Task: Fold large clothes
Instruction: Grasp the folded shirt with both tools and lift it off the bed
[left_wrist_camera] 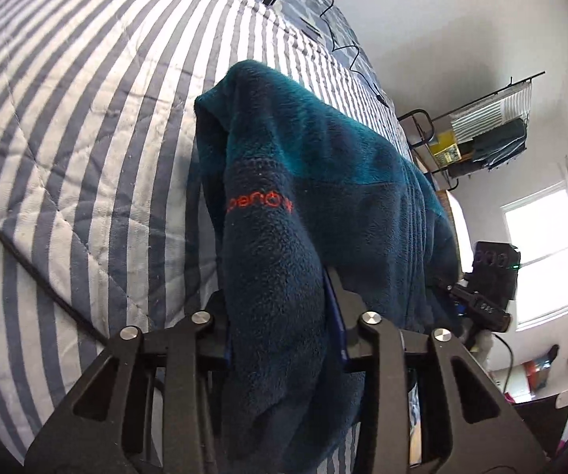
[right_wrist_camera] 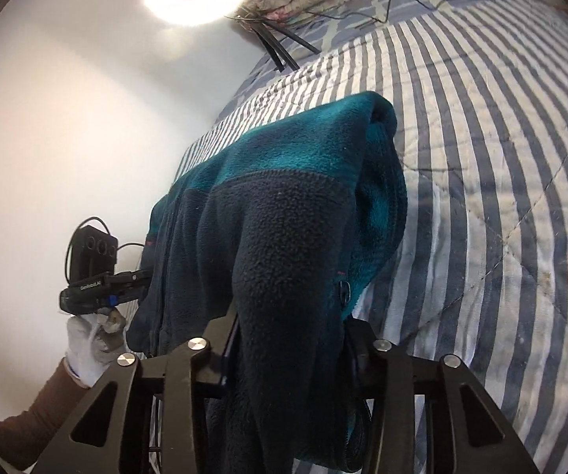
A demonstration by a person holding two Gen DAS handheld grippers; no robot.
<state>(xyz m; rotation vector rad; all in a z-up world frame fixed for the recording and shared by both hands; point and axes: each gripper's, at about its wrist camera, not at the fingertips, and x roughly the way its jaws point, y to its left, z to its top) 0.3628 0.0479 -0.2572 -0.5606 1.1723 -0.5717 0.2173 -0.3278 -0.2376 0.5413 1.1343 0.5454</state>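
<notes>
Both grippers have a thick bunch of the fleece jacket (left_wrist_camera: 323,181) clamped between their jaws; the left gripper (left_wrist_camera: 280,316) pinches a navy fold bearing an orange logo (left_wrist_camera: 258,202), and the right gripper (right_wrist_camera: 287,324) pinches a navy fold close to a small metal ring (right_wrist_camera: 343,288). The jacket hangs from these two grips over the striped quilt (left_wrist_camera: 86,118) on the bed, its teal part farther off and seemingly draped toward the quilt; whether that far edge rests on the bedding I cannot tell. To do this fold well, I judge that both grips should travel together at the same height, so the held edge stays straight and taut between them; the fleece is bulky and may slip or bunch, so the jaws ought to remain firmly pressed until the edge is laid flat on the part beneath; a twist in one wrist would skew the crease. Both grippers point downward at a slant toward the bed, facing each other's side of the garment; in the right wrist view the person's left hand (right_wrist_camera: 90,335), in a pale glove with a brown sleeve (right_wrist_camera: 27,414), holds its device beside the jacket's edge.
</notes>
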